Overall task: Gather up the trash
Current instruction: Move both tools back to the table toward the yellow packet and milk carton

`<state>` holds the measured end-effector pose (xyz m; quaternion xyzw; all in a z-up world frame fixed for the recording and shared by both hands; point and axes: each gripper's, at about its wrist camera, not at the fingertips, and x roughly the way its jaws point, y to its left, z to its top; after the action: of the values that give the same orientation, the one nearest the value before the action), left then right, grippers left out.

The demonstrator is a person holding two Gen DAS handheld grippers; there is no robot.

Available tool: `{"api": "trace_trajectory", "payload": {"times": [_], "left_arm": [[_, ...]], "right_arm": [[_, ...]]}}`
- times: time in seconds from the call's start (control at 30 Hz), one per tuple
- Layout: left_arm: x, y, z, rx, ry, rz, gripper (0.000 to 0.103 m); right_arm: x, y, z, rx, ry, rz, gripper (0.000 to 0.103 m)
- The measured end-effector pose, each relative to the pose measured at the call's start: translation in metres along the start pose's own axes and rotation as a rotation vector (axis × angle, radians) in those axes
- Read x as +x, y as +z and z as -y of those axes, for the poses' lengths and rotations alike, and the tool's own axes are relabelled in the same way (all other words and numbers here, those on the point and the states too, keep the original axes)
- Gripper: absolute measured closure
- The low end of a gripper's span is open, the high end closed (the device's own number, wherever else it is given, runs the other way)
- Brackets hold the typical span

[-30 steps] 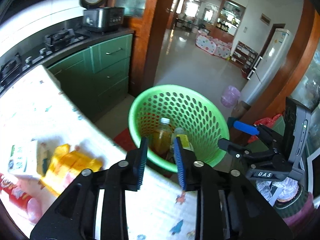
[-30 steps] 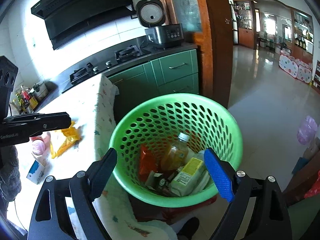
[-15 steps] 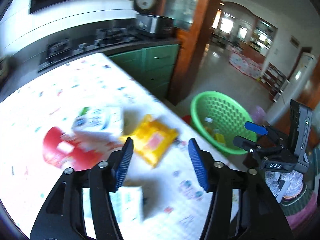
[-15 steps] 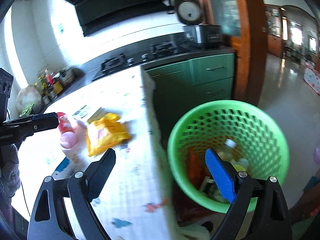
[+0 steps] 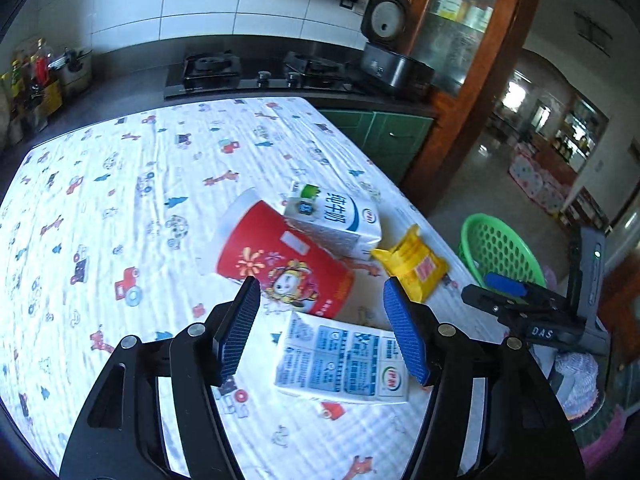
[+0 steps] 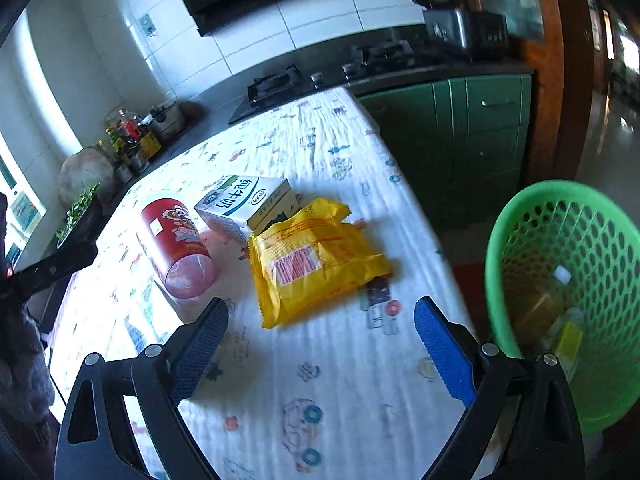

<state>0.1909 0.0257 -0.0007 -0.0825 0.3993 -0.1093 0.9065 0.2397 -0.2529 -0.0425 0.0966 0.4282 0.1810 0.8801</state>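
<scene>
Left wrist view, center: red cup [image 5: 286, 270] on its side, milk carton [image 5: 334, 222] reading 纯牛奶 behind it, flat carton [image 5: 344, 364] low center between your left gripper [image 5: 322, 328] fingers, wide open, empty. Yellow packet [image 5: 412, 264] right of center, green basket [image 5: 500, 248] far right. Your right gripper [image 6: 322, 354] reads "DAS", spread wide, holding nothing, below the packet [image 6: 316, 264].

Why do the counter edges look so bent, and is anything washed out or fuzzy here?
Left wrist view: the fisheye lens bows the stove counter; the milk carton nearest the camera is slightly soft. Right wrist view: window glare whitens the tablecloth at left, and the green basket looks stretched at the frame edge.
</scene>
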Motion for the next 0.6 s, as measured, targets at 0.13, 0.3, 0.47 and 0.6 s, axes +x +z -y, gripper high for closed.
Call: {"api": "trace_trajectory", "payload": {"times": [0.13, 0.3, 0.47, 0.6], "left_arm": [[-0.004, -0.001, -0.012, -0.009, -0.004, 0.016, 0.036], [-0.005, -0.003, -0.026, -0.017, -0.021, 0.019, 0.034], [-0.007, -0.005, -0.038, -0.03, -0.035, 0.014, 0.033], [-0.006, -0.007, -0.044, -0.041, -0.046, 0.007, 0.033]], "right_arm": [[0.015, 0.012, -0.003, 0.126, 0.039, -0.049, 0.012], [0.034, 0.026, 0.001, 0.323, 0.018, -0.102, 0.011], [0.046, 0.038, 0.007, 0.498, -0.017, -0.109, 0.011], [0.056, 0.047, 0.004, 0.567, -0.067, -0.122, 0.011]]}}
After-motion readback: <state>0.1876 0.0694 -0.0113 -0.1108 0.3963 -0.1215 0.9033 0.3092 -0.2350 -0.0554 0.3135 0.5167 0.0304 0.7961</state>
